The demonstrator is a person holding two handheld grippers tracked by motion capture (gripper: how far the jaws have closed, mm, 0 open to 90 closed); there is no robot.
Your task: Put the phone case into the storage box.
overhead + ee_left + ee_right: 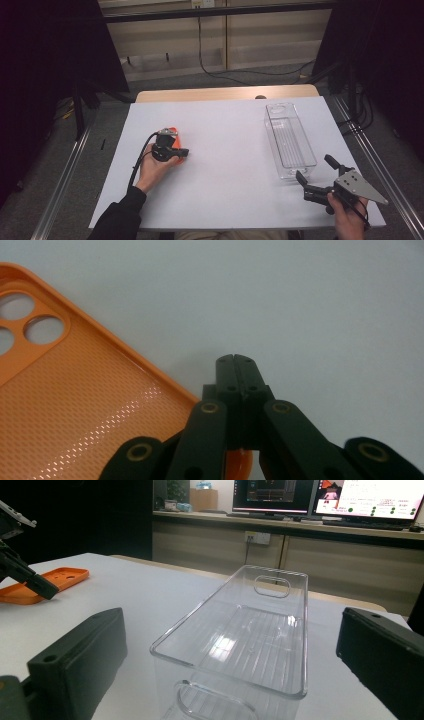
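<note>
Left tongs (233,359) are lying closed beside the orange dimpled phone case (75,410) on the white desk (225,150). Right tongs (314,172) are standing wide open before the clear ribbed plastic bin (250,630).

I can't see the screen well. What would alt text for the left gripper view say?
Two black gripper jaws pressed shut rise from the bottom edge, their tips over bare white table surface. A flat orange plastic phone case with round camera cut-outs lies inside-up at the left, running under the jaws' base.
</note>
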